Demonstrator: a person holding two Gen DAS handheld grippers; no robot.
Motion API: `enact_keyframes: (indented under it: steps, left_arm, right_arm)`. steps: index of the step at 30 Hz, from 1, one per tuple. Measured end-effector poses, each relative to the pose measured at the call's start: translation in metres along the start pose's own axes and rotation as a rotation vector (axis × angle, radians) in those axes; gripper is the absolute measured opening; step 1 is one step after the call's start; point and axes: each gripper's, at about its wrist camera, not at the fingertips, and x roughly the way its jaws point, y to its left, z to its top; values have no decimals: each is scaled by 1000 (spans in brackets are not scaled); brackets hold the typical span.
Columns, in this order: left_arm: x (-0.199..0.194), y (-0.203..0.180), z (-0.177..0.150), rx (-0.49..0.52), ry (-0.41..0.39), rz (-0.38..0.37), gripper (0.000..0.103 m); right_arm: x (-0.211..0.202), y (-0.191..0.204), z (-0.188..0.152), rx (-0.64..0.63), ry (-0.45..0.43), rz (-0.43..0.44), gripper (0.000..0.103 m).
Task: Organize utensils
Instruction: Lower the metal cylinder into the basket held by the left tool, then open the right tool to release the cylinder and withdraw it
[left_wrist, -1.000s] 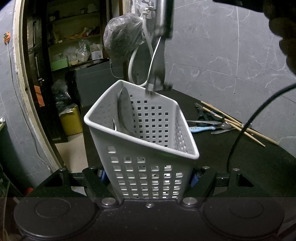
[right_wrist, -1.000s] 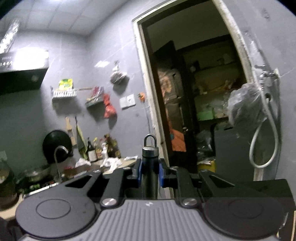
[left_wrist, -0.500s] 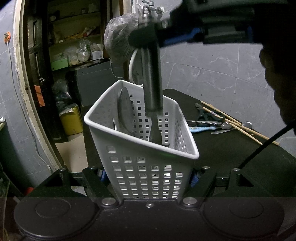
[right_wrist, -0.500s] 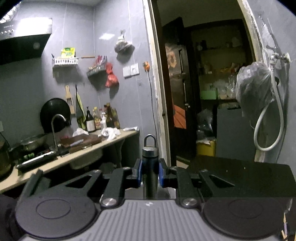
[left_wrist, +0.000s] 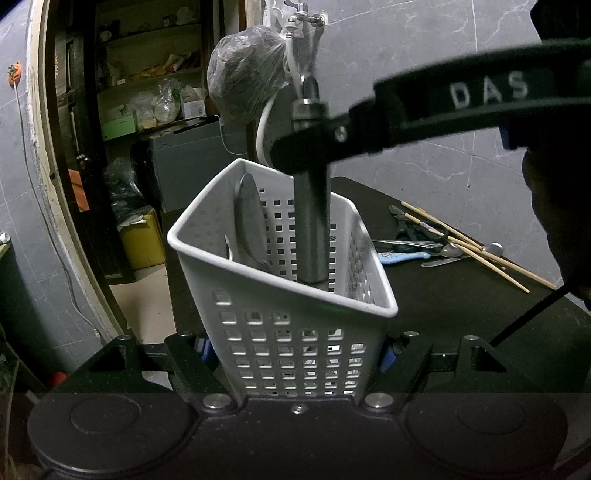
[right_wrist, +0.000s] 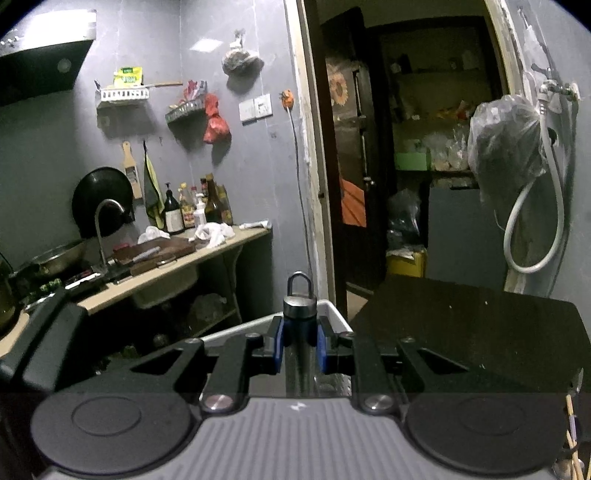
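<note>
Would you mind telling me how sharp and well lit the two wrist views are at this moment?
Left wrist view: dim, the white basket sharp, the right gripper crossing the top as a soft dark bar; fisheye bends the doorframe. Right wrist view: dim and slightly soft, glare on the range hood; the metal handle between the jaws reads clearly.

Each hand-held gripper (right_wrist: 299, 350) is black, with blue pads (right_wrist: 277, 345), silver screws (right_wrist: 218, 401) and white "DAS" lettering (left_wrist: 487, 90).
</note>
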Motion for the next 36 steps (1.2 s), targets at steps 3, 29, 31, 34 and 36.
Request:
enact_keyframes:
  steps: [3, 29, 31, 34, 36]
  left_arm:
    - [0, 0, 0, 0, 0, 0, 77]
    - [0, 0, 0, -15, 11, 8, 77]
    - [0, -1, 1, -17, 13, 11, 77]
    - [1, -2, 3, -17, 17, 14, 77]
    - [1, -2, 3, -20, 18, 18, 77]
  right_arm:
    - [3, 0, -3, 2, 18, -6, 20]
    - [-32, -67, -11, 161, -102, -336, 103]
    - [-21, -88, -21, 188, -24, -377, 103]
    - [1, -119, -33, 171, 90, -377, 103]
    - [16, -141, -39, 155, 160, -383, 103]
